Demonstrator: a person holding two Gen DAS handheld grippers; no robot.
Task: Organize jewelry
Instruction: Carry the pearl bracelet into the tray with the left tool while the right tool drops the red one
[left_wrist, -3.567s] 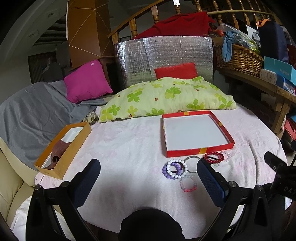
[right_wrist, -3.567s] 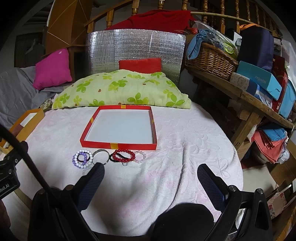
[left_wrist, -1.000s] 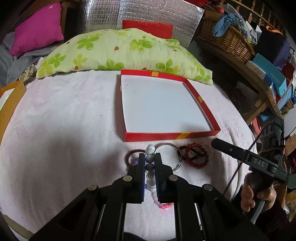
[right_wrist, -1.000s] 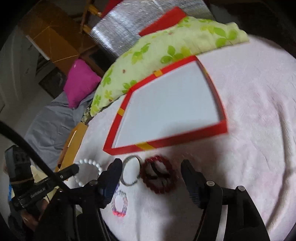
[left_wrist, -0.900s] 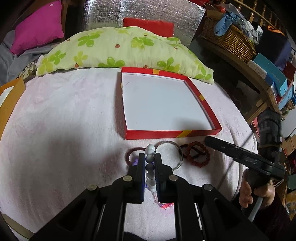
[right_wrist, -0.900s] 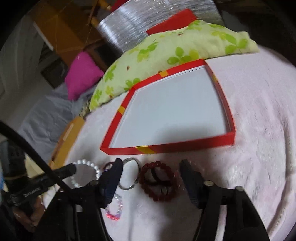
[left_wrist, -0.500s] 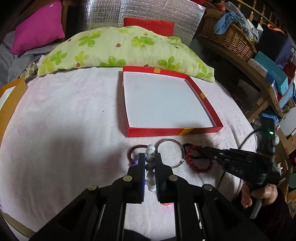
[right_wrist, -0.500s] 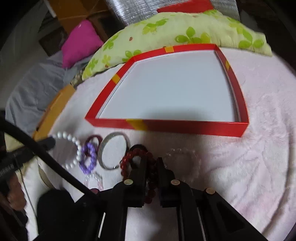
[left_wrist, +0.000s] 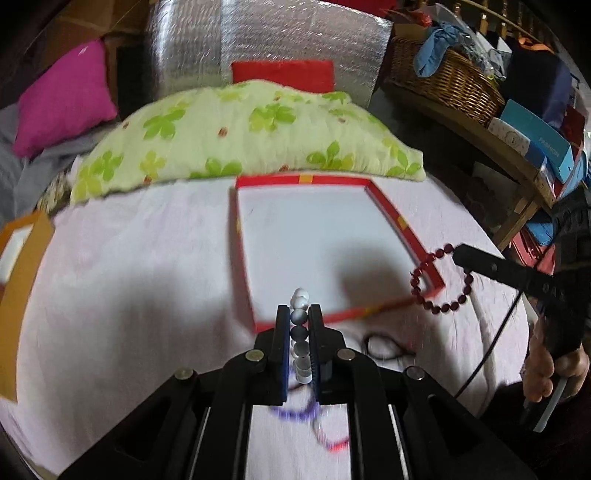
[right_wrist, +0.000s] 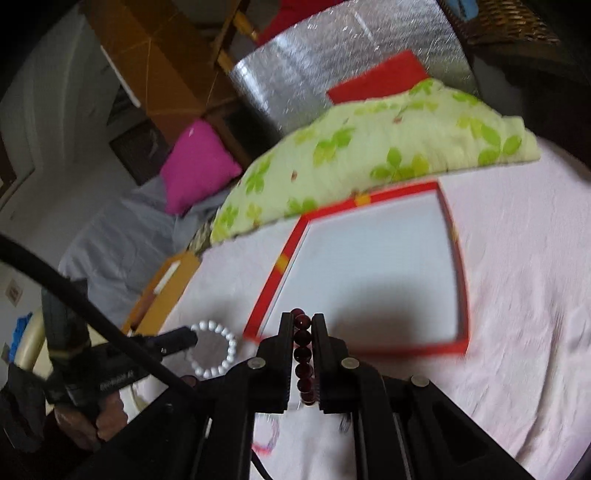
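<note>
My left gripper (left_wrist: 299, 314) is shut on a white pearl bracelet (left_wrist: 300, 325), held in the air near the front edge of the red tray (left_wrist: 243, 280). In the right wrist view that bracelet (right_wrist: 218, 347) hangs as a ring from the left gripper (right_wrist: 190, 338). My right gripper (right_wrist: 303, 321) is shut on a dark red bead bracelet (right_wrist: 303, 354); in the left wrist view it (left_wrist: 441, 280) dangles over the tray's near right corner. A purple bracelet (left_wrist: 295, 411), a pink one (left_wrist: 334, 441) and a black hair tie (left_wrist: 384, 345) lie on the pink cloth.
A green flowered pillow (left_wrist: 236, 136) lies behind the tray (right_wrist: 280, 266). An orange box (left_wrist: 18, 273) sits at the left edge of the round table. A wicker basket (left_wrist: 443, 81) and boxes stand on a shelf at the right. A person's hand (left_wrist: 546, 373) holds the right gripper.
The right gripper shut on the dark red bracelet and lifted it off the cloth. The left gripper rose with the pearl bracelet and moved toward the tray.
</note>
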